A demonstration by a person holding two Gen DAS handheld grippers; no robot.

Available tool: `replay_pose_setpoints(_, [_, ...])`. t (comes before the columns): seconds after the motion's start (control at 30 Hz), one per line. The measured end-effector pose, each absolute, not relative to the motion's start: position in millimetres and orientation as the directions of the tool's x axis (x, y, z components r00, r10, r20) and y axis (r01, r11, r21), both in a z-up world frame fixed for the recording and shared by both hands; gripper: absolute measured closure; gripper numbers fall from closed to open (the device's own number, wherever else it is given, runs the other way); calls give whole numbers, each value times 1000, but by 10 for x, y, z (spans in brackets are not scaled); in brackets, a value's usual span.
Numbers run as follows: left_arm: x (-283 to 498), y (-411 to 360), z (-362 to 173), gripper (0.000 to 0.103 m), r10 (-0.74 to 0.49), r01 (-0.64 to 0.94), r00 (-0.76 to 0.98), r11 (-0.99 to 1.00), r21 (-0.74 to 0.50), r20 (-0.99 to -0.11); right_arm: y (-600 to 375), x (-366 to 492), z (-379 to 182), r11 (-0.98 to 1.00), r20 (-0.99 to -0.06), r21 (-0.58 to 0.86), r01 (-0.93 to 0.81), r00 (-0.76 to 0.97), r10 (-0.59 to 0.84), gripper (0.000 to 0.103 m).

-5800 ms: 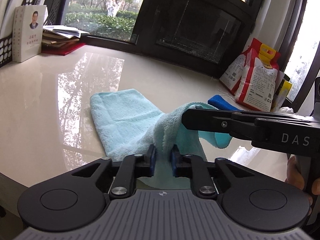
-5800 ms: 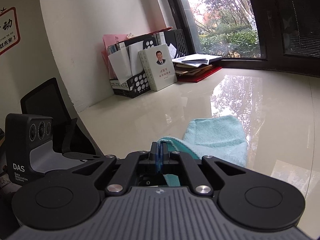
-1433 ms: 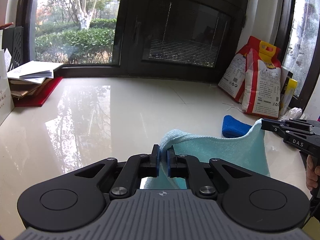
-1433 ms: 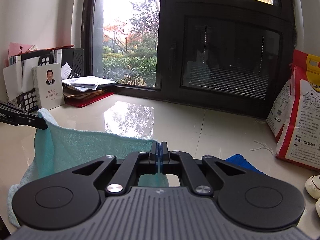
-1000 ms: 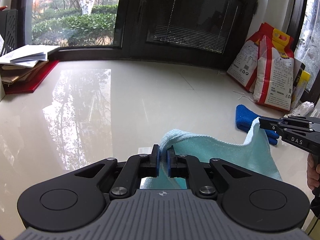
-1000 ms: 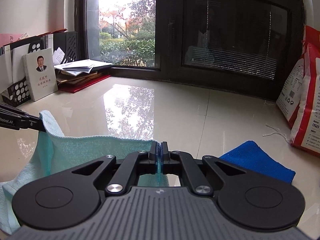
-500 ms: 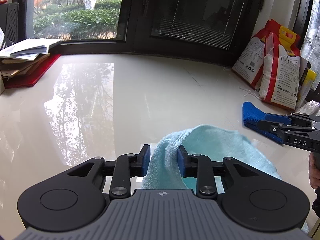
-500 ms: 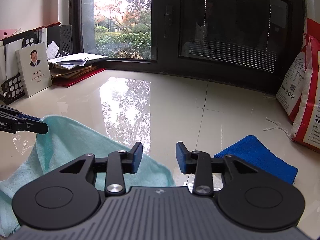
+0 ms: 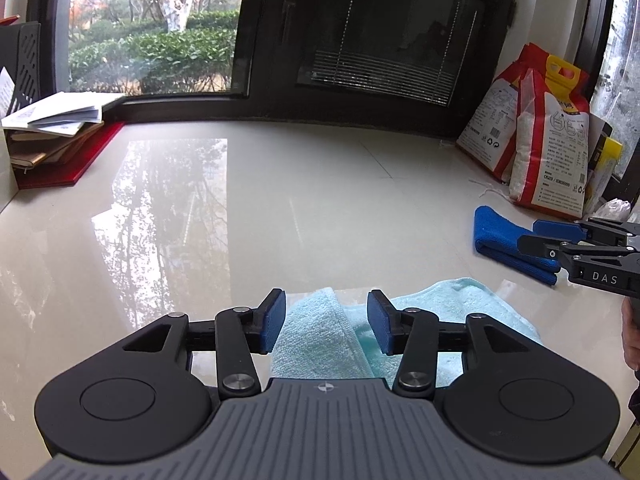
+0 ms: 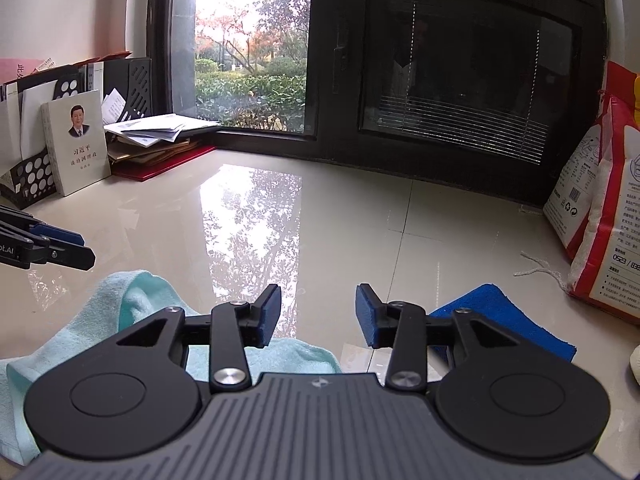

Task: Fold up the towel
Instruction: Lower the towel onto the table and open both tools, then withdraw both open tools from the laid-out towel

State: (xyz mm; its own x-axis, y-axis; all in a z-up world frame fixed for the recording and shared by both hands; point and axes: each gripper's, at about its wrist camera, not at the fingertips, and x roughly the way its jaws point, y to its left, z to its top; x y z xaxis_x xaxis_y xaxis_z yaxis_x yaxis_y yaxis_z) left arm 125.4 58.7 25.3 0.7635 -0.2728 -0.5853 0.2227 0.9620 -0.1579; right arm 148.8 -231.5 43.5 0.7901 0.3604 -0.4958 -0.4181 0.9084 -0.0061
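Left gripper (image 9: 326, 322) fingers apart, just been opening; towel (image 9: 316, 332) fold lies loose between pads, unclamped. Right gripper (image 10: 316, 314) fingers apart, just been opening, nothing between. Towel flat on table (image 9: 280, 200), near edge; blue cloth (image 10: 492, 320) to right.

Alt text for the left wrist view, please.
The left gripper is open, jaws just parted, with a fold of the light blue towel lying loose between them on the glossy table. The right gripper is also open, over a dark blue cloth.
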Motion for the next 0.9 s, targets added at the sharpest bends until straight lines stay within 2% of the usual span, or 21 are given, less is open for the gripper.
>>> replay_pose_setpoints(0.3, [1010, 571, 319, 44, -272, 229, 772, 962, -147, -575, -2417, 1283, 488, 913, -497, -13, -408, 795, 348, 57])
replay_pose_setpoints(0.9, [465, 457, 330, 42, -284, 259, 779, 958, -124, -559, -2583, 883, 455, 918, -516, -4, -396, 787, 337, 57])
